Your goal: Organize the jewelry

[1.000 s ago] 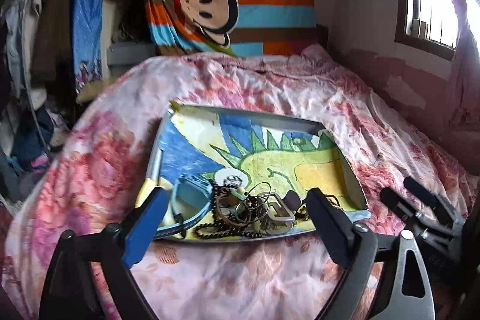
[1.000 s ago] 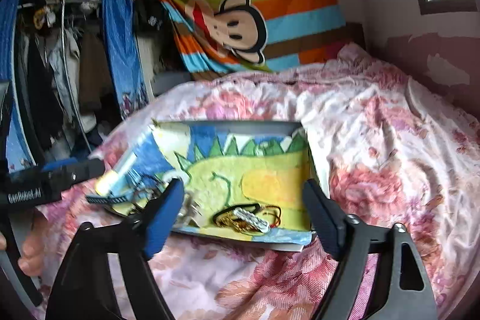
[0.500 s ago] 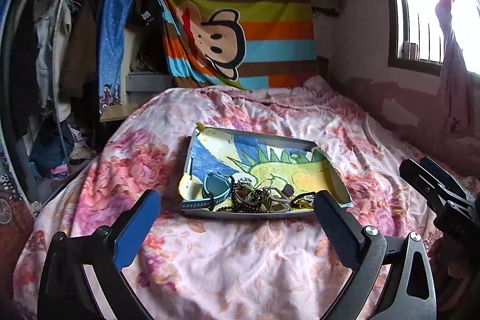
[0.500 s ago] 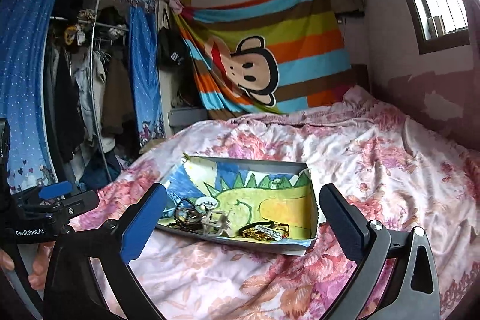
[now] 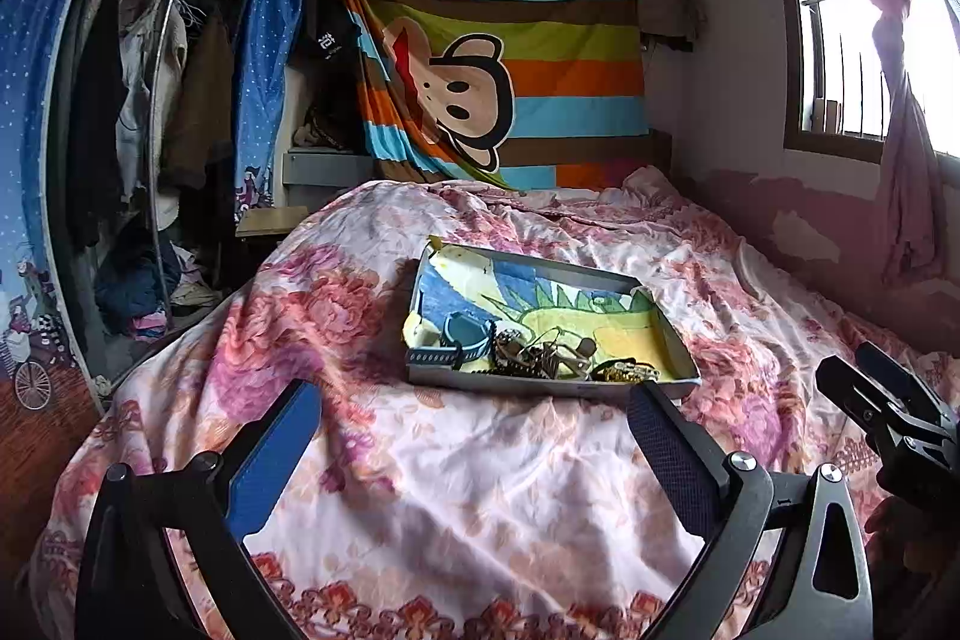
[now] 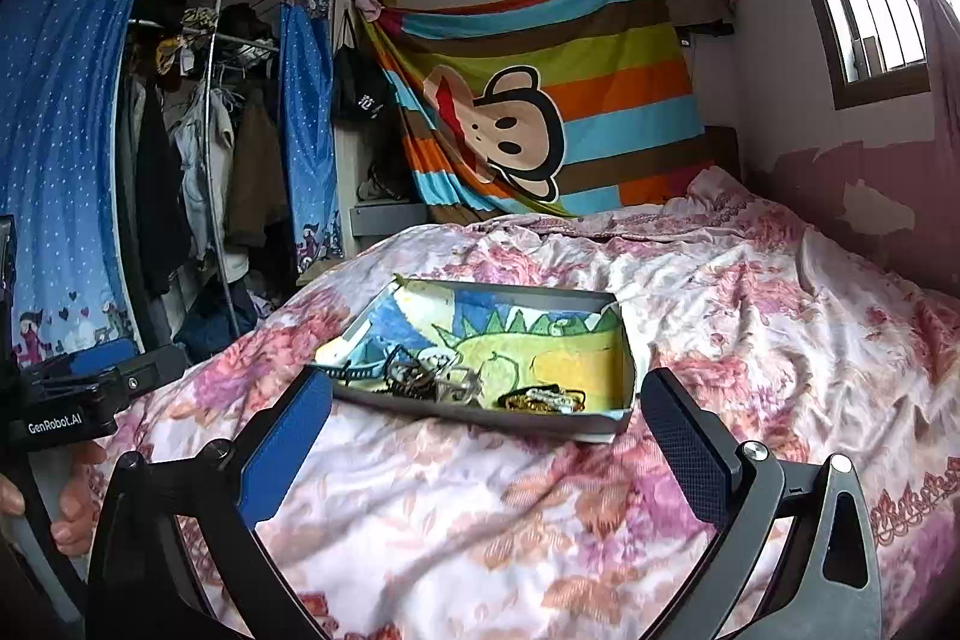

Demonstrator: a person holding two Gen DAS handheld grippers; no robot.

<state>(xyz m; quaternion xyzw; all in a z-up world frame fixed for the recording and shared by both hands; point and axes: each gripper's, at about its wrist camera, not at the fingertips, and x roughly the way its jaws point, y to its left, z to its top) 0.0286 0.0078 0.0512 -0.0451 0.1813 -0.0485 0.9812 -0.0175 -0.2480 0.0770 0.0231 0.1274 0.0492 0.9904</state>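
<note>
Bedding came first: we saw a pink floral quilt filling most of both views, with a striped monkey-print sheet hung at twelve o'clock behind it and a rack of clothes at nine o'clock. On the quilt, toward the middle of the frame, lay a shallow grey tray lined with a dinosaur drawing. We found the jewelry heaped along the tray's near edge: a blue watch strap at its nine o'clock end, tangled chains and rings in the middle, a gold-coloured bracelet toward three o'clock. Our left gripper hung above the quilt short of the tray, jaws spread wide with nothing between them. Our right gripper was likewise wide apart and empty, its fingers framing the tray's near edge at six o'clock
</note>
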